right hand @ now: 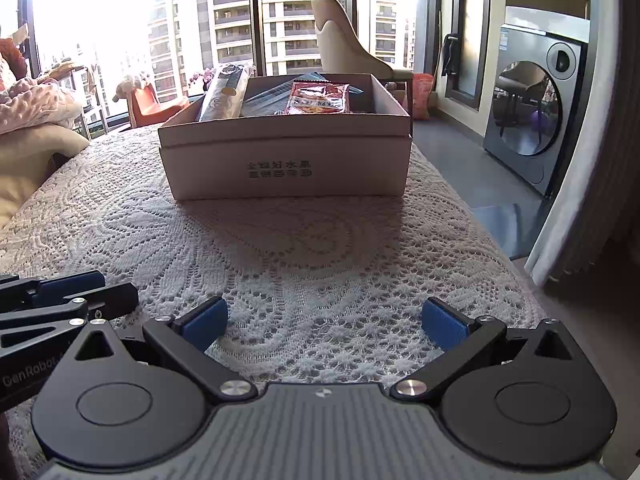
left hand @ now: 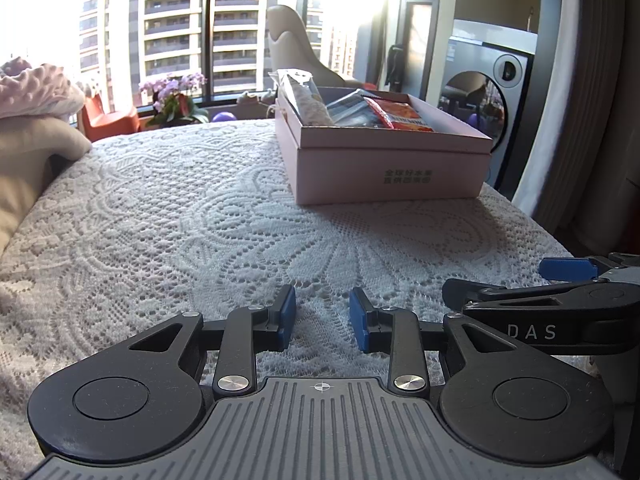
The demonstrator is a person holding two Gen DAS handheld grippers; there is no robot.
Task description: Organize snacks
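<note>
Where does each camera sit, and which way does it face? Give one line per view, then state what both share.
Left wrist: on the left claw, looking across the lace cloth to the pink box; the right claw pokes in at right.
Right wrist: on the right claw, facing the box head-on; the left claw shows at left.
Shared: box, red snack packet, washing machine.
</note>
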